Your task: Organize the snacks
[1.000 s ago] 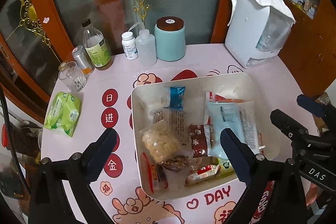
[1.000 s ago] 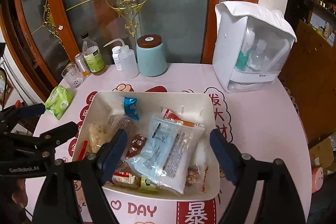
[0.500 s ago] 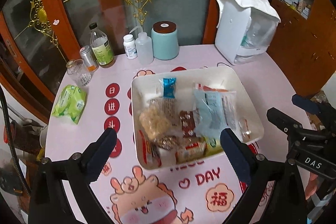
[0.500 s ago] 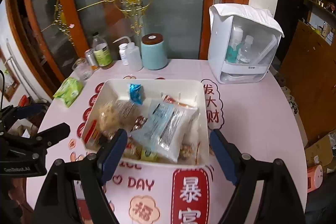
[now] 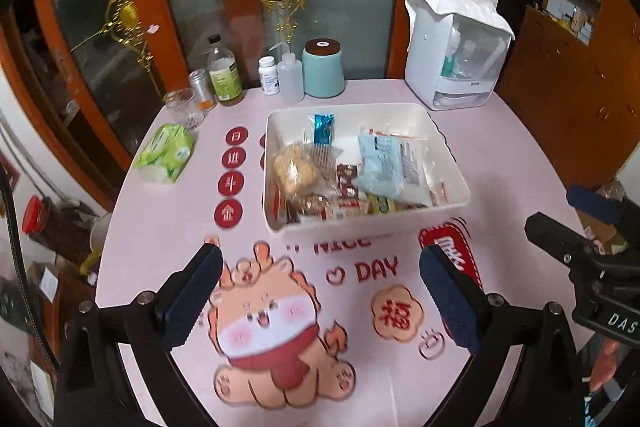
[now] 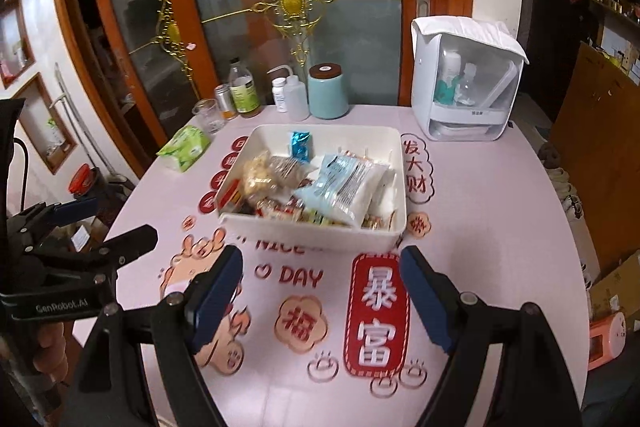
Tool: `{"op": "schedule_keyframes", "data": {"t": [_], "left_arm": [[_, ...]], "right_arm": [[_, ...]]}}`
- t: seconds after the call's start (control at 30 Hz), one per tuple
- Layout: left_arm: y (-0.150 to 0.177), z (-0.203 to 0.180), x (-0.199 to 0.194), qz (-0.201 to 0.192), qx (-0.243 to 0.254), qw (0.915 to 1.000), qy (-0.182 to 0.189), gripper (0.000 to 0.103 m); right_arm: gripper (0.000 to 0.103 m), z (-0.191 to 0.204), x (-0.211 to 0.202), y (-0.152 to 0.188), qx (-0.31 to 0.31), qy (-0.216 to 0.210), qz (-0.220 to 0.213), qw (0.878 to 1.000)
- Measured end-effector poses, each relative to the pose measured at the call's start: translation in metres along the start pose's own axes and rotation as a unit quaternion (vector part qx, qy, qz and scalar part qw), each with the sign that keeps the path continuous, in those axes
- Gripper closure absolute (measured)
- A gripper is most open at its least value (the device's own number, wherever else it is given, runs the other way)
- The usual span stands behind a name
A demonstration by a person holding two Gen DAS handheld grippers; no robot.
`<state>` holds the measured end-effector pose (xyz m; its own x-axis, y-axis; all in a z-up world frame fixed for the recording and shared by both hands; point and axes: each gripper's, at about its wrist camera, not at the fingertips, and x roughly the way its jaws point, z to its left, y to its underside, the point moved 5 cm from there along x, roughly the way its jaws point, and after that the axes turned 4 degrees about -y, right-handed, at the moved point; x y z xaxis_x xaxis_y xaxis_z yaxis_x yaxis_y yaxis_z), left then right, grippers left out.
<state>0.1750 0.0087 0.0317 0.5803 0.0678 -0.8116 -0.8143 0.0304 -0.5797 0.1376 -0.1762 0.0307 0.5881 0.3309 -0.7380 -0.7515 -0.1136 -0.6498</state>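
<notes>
A white bin (image 5: 448,151) (image 6: 312,233) stands in the middle of the pink table, filled with several snack packets. On top lie a pale blue bag (image 5: 386,169) (image 6: 340,185), a small blue packet (image 5: 323,129) (image 6: 301,143) and a clear bag of yellow puffs (image 5: 294,167) (image 6: 258,177). My left gripper (image 5: 320,287) is open and empty, well in front of the bin above the table print. My right gripper (image 6: 322,285) is open and empty, also in front of the bin.
At the table's back stand a teal canister (image 5: 323,69), bottles (image 5: 224,77), a glass (image 5: 180,105) and a white dispenser box (image 5: 456,55). A green tissue pack (image 5: 166,153) lies at the left. The table's edge drops off left and right.
Both grippers have pulled back and up from above the bin; the bin now sits farther away and more of the printed tablecloth shows in front. Both stay open.
</notes>
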Motion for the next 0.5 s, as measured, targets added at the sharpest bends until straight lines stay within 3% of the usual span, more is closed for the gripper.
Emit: {"op": "schedule_keyframes", "data": {"t": [0.27,0.5], "left_arm": [[0.055,-0.005,-0.051,-0.009,-0.013,0.9994,-0.029,0.005],[0.092,-0.013,-0.079,-0.017,-0.023,0.999,-0.033,0.005]], "right_arm": [[0.021,0.01,-0.033,0.049,-0.01,-0.004,-0.007,1.0],[0.021,0.004,-0.051,0.068,0.027,0.0,-0.019,0.999]]}}
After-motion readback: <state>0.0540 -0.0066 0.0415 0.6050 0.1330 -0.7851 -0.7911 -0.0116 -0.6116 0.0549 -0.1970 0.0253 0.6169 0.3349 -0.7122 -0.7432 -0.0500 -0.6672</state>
